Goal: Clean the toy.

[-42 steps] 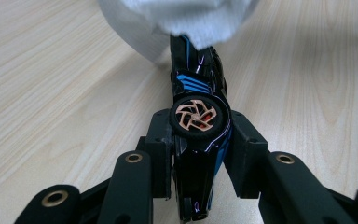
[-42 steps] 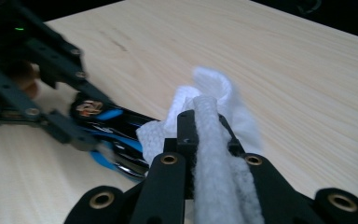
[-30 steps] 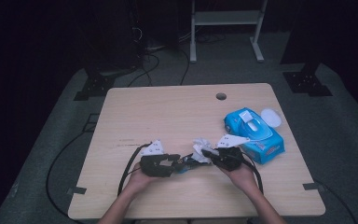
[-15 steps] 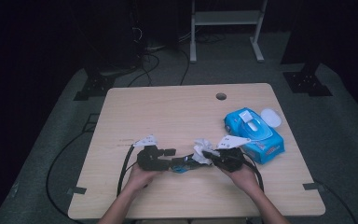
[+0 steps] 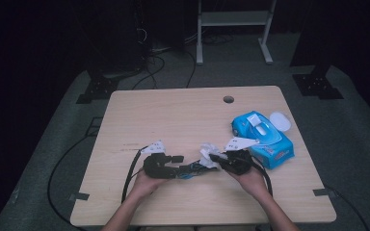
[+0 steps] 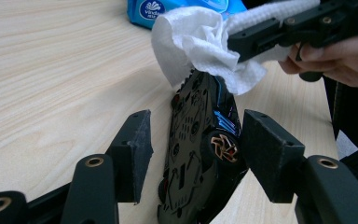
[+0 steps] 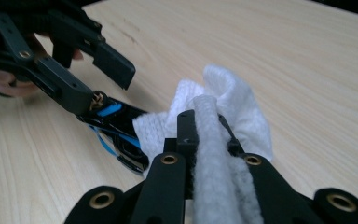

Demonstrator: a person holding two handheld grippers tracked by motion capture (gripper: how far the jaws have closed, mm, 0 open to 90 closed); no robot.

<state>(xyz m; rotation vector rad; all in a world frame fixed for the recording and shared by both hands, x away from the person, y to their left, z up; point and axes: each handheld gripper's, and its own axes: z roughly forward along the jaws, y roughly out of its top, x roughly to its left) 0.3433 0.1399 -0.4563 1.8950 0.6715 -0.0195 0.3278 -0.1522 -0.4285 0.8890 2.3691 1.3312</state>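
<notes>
One toy car (image 6: pixel 200 154) between loosened left gripper (image 6: pixel 193 154) jaws, one wipe (image 7: pixel 223 121) clenched by right gripper (image 7: pixel 205 140), one wipes pack (image 5: pixel 262 137).

toy car (image 6: pixel 200 154): glossy black body, blue stripes, gold-orange wheel spokes | wipe (image 6: pixel 200 44): plain white, crinkled texture | wipe pack (image 5: pixel 265 137): bright blue, white lid and label | worktop (image 5: pixel 173 120): pale wood grain, dark round hole | left tool (image 6: pixel 196 154): matte black, brass rivets | right tool (image 7: pixel 205 135): matte black, brass rivets
</notes>
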